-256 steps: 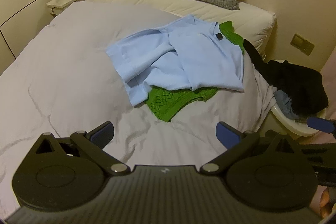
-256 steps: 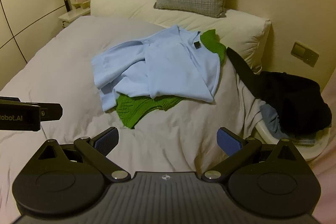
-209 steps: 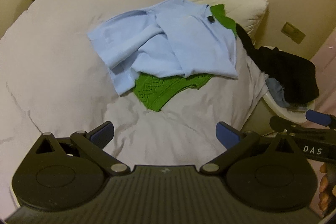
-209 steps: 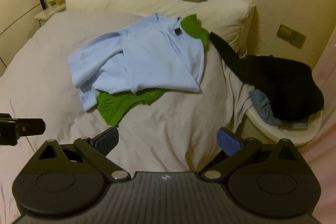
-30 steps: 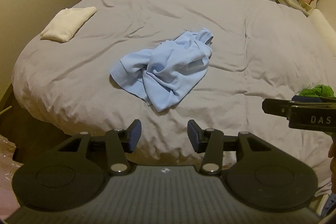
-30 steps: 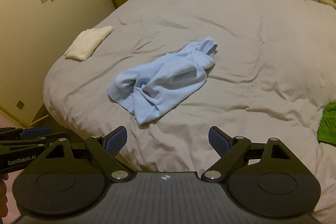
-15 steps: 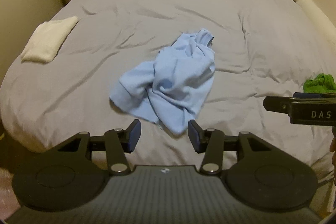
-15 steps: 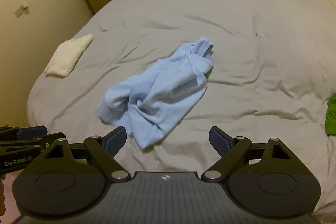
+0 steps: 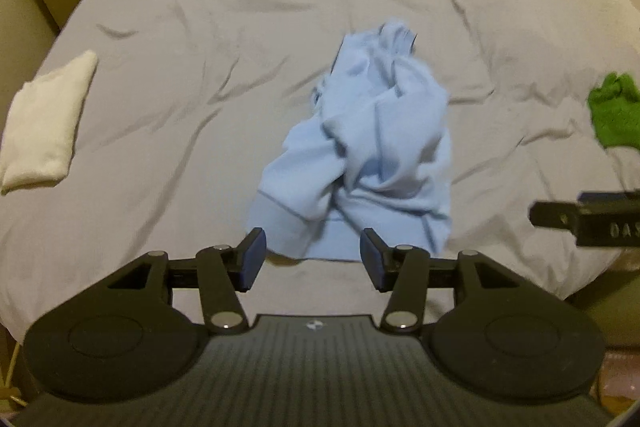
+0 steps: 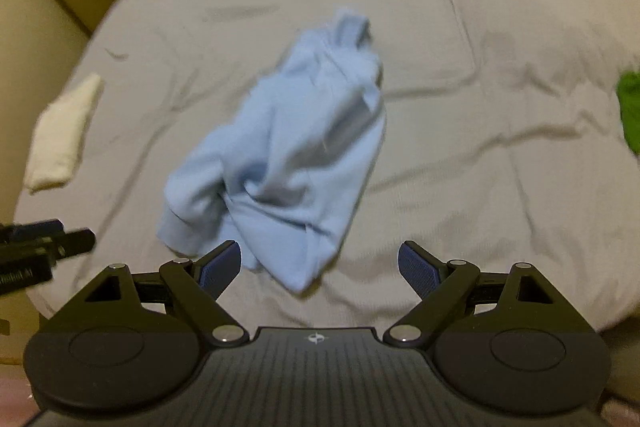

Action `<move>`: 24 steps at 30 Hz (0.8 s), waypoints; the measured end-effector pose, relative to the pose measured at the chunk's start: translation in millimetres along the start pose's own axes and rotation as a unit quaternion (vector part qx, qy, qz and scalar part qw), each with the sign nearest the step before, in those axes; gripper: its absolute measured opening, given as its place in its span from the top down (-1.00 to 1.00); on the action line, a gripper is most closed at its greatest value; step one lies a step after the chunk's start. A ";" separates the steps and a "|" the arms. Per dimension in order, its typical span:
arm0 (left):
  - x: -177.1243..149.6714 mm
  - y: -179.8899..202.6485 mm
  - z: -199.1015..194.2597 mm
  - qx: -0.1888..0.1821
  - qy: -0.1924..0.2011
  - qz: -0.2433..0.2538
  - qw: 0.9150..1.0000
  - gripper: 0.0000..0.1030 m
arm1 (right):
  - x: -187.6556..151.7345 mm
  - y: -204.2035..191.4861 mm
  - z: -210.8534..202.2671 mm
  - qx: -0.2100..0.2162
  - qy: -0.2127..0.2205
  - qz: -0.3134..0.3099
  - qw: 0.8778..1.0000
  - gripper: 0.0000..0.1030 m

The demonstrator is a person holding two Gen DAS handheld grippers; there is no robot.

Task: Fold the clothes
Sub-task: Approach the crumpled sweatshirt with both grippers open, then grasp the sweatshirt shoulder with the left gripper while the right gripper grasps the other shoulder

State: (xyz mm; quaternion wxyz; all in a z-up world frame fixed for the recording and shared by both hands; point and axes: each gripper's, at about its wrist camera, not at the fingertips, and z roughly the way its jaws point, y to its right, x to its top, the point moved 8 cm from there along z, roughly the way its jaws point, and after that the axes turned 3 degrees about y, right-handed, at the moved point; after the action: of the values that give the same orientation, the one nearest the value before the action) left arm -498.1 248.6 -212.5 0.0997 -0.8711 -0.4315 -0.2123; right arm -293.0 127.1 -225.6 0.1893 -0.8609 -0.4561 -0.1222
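The light blue garment (image 9: 360,163) lies crumpled in a single heap on the grey duvet (image 9: 200,27), near the edge of the bed closest to both cameras. This position is probably deliberate: it puts the garment on open bedding within reach of both tools, well apart from the other items. A folded white cloth (image 9: 44,119) rests near the left edge of the bed, and a green knit garment (image 9: 612,111) sits near the right edge.

The left gripper (image 9: 312,259) is held low over the near bed edge, pointing forward at the garment's nearest hem. Its jaws are parted to a moderate width and hold nothing; the hem appears just beyond the pads, without visible contact. The right gripper (image 10: 320,267) is held alongside at similar height, angled toward the heap's lower corner. Its jaws are spread wider and are also empty. Each tool appears at the side edge of the other's view, so the 2 are level and apart.

Both views are motion-blurred. The garment is not yet spread flat; judged from its state, flattening is required before any fold.
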 end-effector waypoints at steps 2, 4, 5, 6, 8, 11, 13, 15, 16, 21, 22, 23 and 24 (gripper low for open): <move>2.9 -5.6 13.5 -0.014 -0.011 -0.001 1.000 0.10 | 1.8 -1.6 10.3 -0.007 -0.009 0.004 1.000 -0.71; 7.0 -11.8 26.7 -0.018 -0.021 0.001 1.000 0.10 | 3.7 -3.3 20.6 -0.014 -0.018 0.007 1.000 -0.71; 9.7 -14.1 34.8 -0.018 -0.026 0.001 0.999 0.10 | 4.8 -4.7 25.9 -0.017 -0.023 0.007 1.000 -0.71; 12.8 -15.9 41.5 -0.020 -0.030 0.001 0.999 0.10 | 6.4 -6.5 31.8 -0.017 -0.028 0.005 0.999 -0.71; 19.3 -19.2 54.0 -0.024 -0.037 0.000 0.999 0.10 | 10.3 -9.4 44.0 -0.013 -0.042 0.000 0.999 -0.71; 33.0 -21.7 71.5 -0.025 -0.046 0.004 0.999 0.10 | 22.7 -13.2 62.5 -0.008 -0.056 -0.012 0.998 -0.71; 38.8 -21.7 81.8 -0.025 -0.052 0.001 0.998 0.10 | 34.0 -14.9 75.2 -0.005 -0.061 -0.020 0.998 -0.70; 46.2 -22.4 94.2 -0.023 -0.057 -0.004 0.998 0.10 | 46.2 -13.1 86.6 0.000 -0.063 -0.023 0.998 -0.66; 49.4 -23.0 100.2 -0.021 -0.060 -0.007 0.998 0.10 | 52.0 -10.8 92.3 0.001 -0.063 -0.021 0.998 -0.64; 59.9 -29.6 128.6 -0.017 -0.079 -0.022 0.997 0.07 | 78.5 -2.5 119.2 0.014 -0.056 0.009 0.998 -0.61; 61.3 -31.4 134.3 -0.016 -0.084 -0.024 0.996 0.06 | 82.0 -2.9 124.8 0.017 -0.054 0.019 0.998 -0.61; 62.6 -33.1 139.9 -0.016 -0.090 -0.026 0.996 0.06 | 84.8 -3.6 130.6 0.022 -0.051 0.029 0.998 -0.64; 63.9 -34.2 145.1 -0.017 -0.093 -0.022 0.995 0.04 | 86.2 -4.3 136.5 0.025 -0.049 0.038 0.998 -0.65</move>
State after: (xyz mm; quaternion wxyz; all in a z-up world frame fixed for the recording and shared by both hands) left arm -449.7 366.5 -312.8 0.0395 -0.8788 -0.4544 -0.1400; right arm -243.6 252.6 -314.3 0.1928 -0.8777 -0.4344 -0.0614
